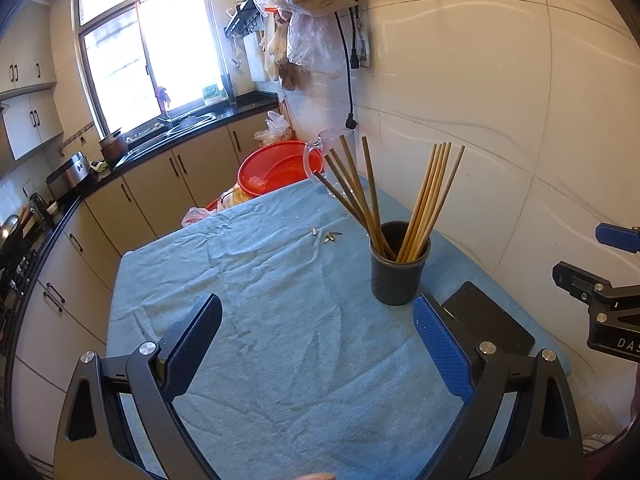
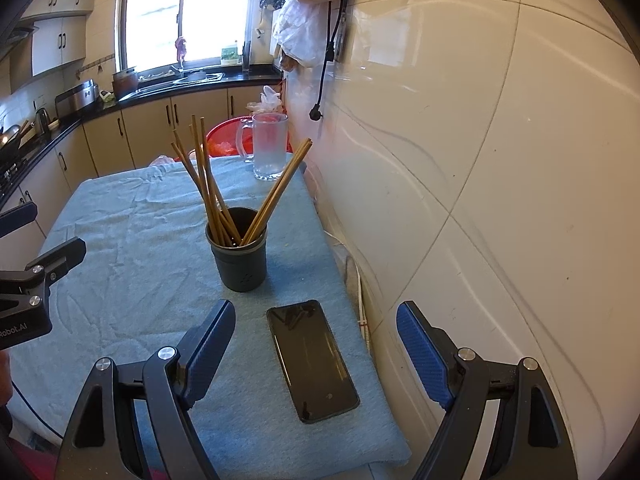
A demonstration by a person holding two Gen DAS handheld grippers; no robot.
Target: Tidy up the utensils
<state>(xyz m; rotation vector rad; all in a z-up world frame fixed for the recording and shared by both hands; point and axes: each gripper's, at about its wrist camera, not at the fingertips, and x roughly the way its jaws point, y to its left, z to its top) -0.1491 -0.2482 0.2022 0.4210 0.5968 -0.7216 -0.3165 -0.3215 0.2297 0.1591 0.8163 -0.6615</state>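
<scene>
A dark grey cup [image 1: 399, 267] stands on the blue cloth-covered table [image 1: 260, 280] and holds several wooden chopsticks [image 1: 430, 196], fanned left and right. The cup also shows in the right wrist view [image 2: 239, 258] with the chopsticks [image 2: 208, 184]. My left gripper [image 1: 318, 338] is open and empty, hovering over the cloth in front of the cup. My right gripper [image 2: 316, 354] is open and empty above a black phone [image 2: 312, 360].
A clear glass mug [image 2: 270, 146] stands at the table's far edge by the white wall [image 2: 480, 160]. Small scraps [image 1: 330, 236] lie on the cloth. A red basin [image 1: 276, 172] sits beyond the table. Kitchen cabinets and counter run along the left.
</scene>
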